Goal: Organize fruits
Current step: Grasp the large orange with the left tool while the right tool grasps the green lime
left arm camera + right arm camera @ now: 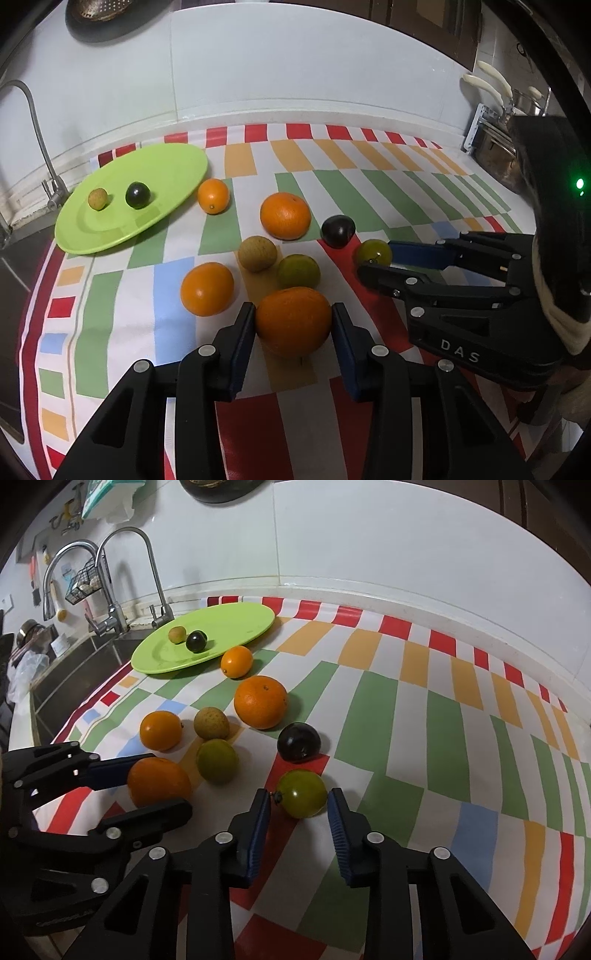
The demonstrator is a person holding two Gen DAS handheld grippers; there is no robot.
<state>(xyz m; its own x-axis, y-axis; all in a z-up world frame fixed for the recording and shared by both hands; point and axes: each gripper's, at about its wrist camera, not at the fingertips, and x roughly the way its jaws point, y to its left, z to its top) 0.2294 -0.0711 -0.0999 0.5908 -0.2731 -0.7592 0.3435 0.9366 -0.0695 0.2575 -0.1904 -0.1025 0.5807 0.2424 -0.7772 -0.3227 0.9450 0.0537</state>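
Orange fruit, green fruit: one between each pair of fingers on the striped worktop.
Your left gripper [293, 314] pinches the orange [293, 320]; your right gripper [298, 800] closes around the green fruit [302, 793], its right pad touching. The green plate [162, 162] lies far left, nearer your left hand.

Dim, even indoor light, soft shadows under the fruit, sharp centre, heavy fisheye bending and dark corners.

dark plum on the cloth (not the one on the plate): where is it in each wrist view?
Left wrist: dark plum right of centre, just beyond the right gripper.
Right wrist: dark plum at centre, just beyond the green fruit between that gripper's fingers.
Shared landmark: the big orange just left of it.
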